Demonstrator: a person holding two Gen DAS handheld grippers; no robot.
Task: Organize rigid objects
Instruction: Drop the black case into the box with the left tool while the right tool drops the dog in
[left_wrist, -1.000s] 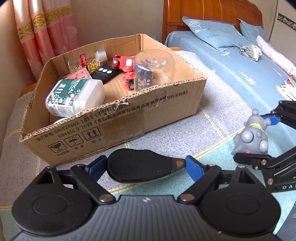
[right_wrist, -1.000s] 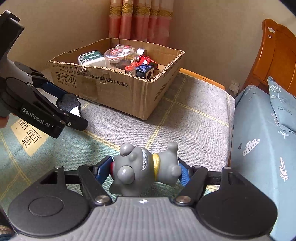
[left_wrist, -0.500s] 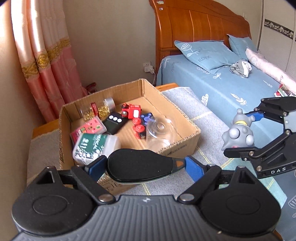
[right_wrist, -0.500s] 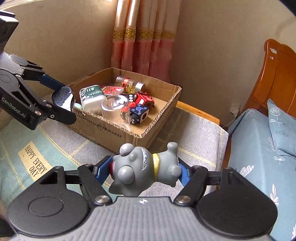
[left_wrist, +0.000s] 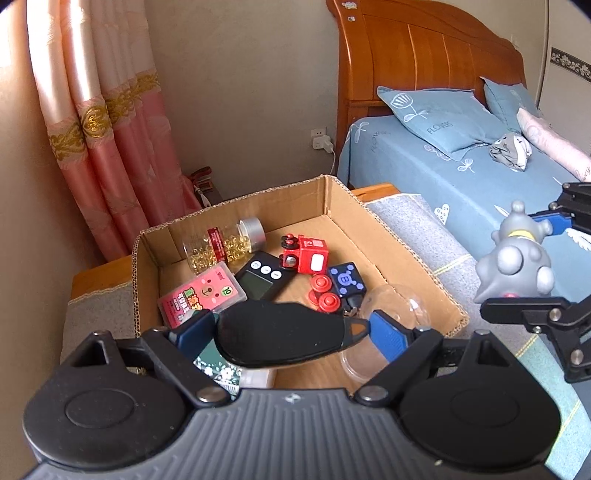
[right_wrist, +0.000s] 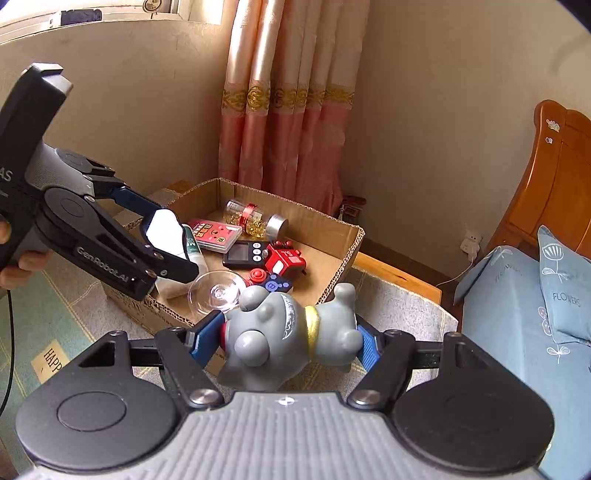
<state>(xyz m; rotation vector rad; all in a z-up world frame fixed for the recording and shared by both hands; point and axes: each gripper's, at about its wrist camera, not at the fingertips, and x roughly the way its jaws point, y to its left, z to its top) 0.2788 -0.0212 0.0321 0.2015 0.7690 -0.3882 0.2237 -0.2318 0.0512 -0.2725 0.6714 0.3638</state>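
Both sets of tongs loaded for the drop: left tongs (left_wrist: 291, 338) clamped end to end on a flat black oval case, right tongs (right_wrist: 291, 338) clamped on a grey rubber dog figurine (right_wrist: 291, 339), open brown cardboard box (right_wrist: 354, 243) waiting at 12 o'clock.

A low wooden table (right_wrist: 402, 278) stands between the curtain and the bed. A grey and teal checked cloth (left_wrist: 417, 229) covers its top. On this cloth sits an open cardboard box (left_wrist: 384, 236), near the far edge. Printed letters "HAPP" show on the cloth's near left part.
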